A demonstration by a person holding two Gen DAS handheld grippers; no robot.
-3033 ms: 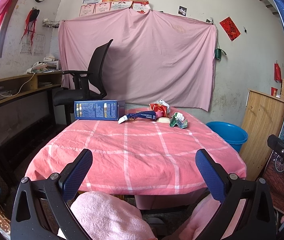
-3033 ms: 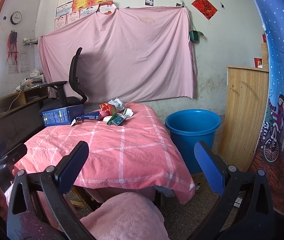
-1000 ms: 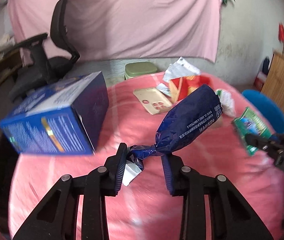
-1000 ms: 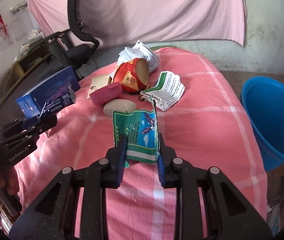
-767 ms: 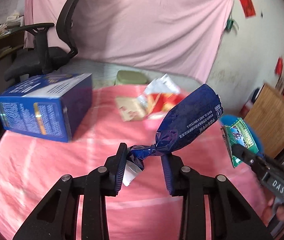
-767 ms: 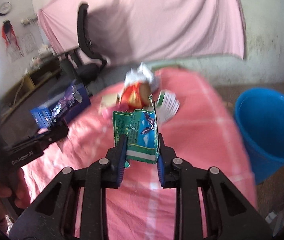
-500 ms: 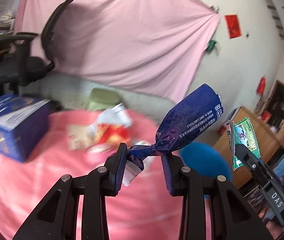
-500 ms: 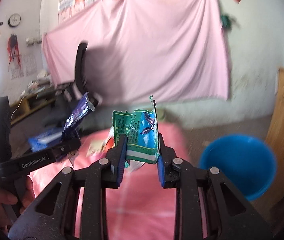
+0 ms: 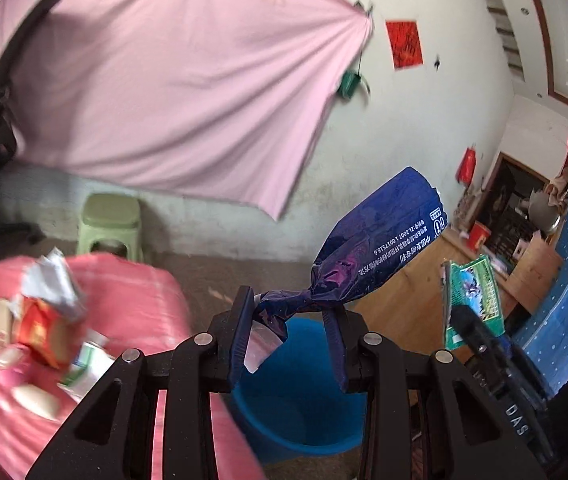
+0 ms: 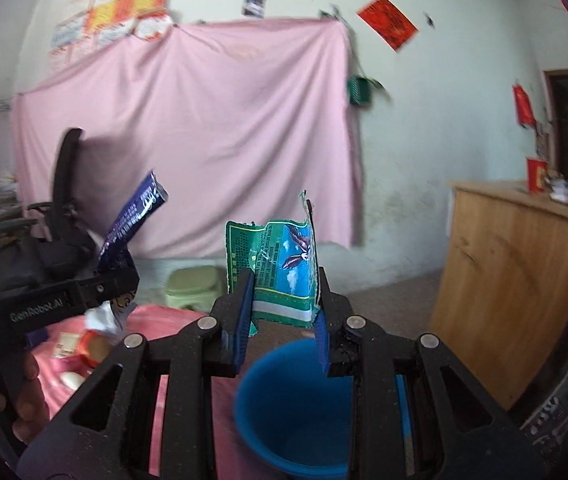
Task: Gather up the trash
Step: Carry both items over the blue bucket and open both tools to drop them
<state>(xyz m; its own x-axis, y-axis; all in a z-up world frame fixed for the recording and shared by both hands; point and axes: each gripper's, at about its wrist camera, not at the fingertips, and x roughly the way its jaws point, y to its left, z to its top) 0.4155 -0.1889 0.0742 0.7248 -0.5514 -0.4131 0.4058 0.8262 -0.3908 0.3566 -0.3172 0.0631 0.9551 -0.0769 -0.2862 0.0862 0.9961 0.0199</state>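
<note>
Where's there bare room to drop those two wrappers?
The blue bucket shows a bare inside, right below both tools. The pink tablecloth is bare along its bucket-side edge; the litter pile crowds the rest.

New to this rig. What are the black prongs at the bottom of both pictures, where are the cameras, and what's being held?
There is no robot here. A person holds a two-finger gripper in each hand, and a fisheye camera on each looks forward along its fingers, so the black prongs are the gripper's own fingers.

In the left wrist view, the left gripper is shut on the twisted end of a dark blue wrapper. In the right wrist view, the right gripper is shut on a green packet. Each tool also shows at the edge of the other's view.

Below both is a blue bucket. To the left, more litter lies on the pink tablecloth, blurred, including a red carton.
</note>
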